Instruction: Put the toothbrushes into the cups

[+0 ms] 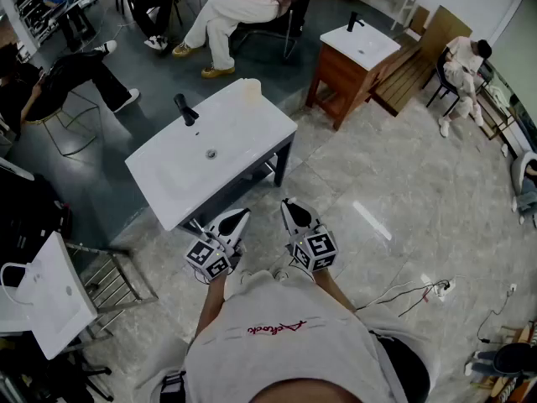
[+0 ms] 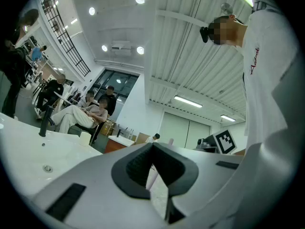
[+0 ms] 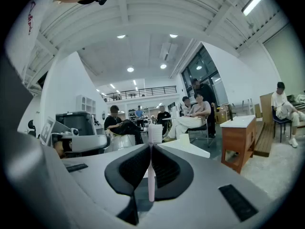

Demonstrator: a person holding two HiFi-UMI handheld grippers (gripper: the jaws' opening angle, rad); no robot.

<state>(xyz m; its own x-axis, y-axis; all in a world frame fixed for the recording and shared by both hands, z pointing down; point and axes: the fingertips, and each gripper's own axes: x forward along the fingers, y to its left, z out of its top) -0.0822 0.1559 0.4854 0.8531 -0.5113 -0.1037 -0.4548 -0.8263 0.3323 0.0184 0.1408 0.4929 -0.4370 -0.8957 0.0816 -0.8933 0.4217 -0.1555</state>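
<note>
Firmly, right gripper (image 3: 151,147) clamps pink toothbrush (image 3: 151,184); left gripper (image 2: 152,146) clamps pale toothbrush (image 2: 151,175).

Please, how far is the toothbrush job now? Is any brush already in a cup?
Done: nothing yet; no brush sticks out of the cup on the sink's far corner. In hand: the right gripper is shut on a pale toothbrush; the left gripper seems shut on another thin handle. Left: reach the cup and drop both in.
</note>
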